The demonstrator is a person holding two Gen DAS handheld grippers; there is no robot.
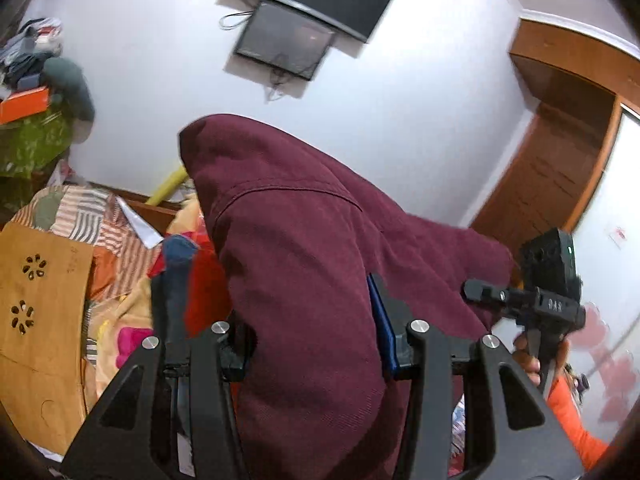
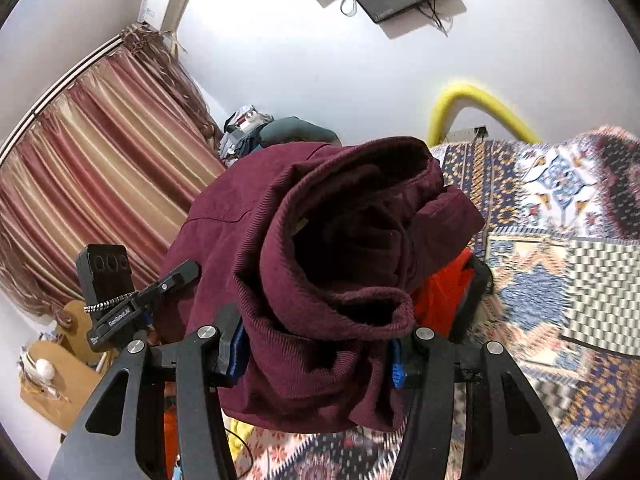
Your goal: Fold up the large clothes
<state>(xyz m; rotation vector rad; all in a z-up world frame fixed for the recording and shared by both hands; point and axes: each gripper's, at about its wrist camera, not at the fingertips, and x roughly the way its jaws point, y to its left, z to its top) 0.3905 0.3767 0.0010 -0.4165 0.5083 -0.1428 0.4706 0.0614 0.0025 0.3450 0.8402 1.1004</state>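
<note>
A large maroon corduroy garment (image 1: pixel 304 248) hangs bunched between both grippers, lifted above the bed. In the left wrist view my left gripper (image 1: pixel 280 300) has the cloth draped between and over its fingers; the tips are hidden, so its grip is unclear. The right gripper (image 1: pixel 532 304) shows at the right edge, held by a hand in an orange sleeve. In the right wrist view my right gripper (image 2: pixel 316 312) has the garment (image 2: pixel 320 248) bundled between its fingers, with a rolled opening facing me. The left gripper (image 2: pixel 132 300) shows at the left.
A patterned bedspread (image 2: pixel 560 240) covers the bed below. A wooden board (image 1: pixel 40 300) lies at left on colourful bedding (image 1: pixel 104 220). Striped curtains (image 2: pixel 88 168), a yellow hose (image 2: pixel 472 100), a wall-mounted screen (image 1: pixel 288 40), a clothes pile (image 1: pixel 36 52) and a wooden door frame (image 1: pixel 560 140) surround it.
</note>
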